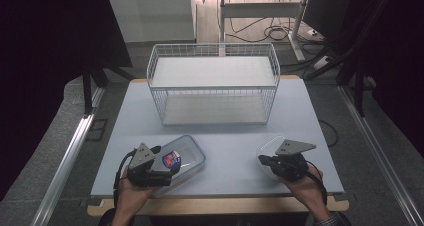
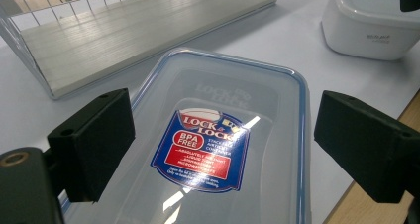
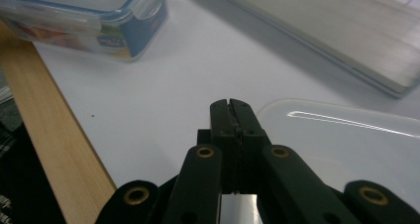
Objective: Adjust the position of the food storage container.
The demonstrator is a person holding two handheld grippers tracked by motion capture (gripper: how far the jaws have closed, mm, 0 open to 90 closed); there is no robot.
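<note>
Two containers: left hand-held gripper [image 2: 223, 149] gapes wide over the labelled box [image 2: 218, 149]; right hand-held gripper [image 3: 232, 116], jaws together, beside the white tub [image 3: 346, 144].

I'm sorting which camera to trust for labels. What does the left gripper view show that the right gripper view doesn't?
Left gripper view alone: the lid label of the rectangular container, framed by the left tool with jaws wide apart.

Right gripper view alone: the right tool with jaws pressed together, and the table's wooden edge running along the frame.

Shared: both containers, including the white container, the wire basket's board and the white tabletop.
</note>
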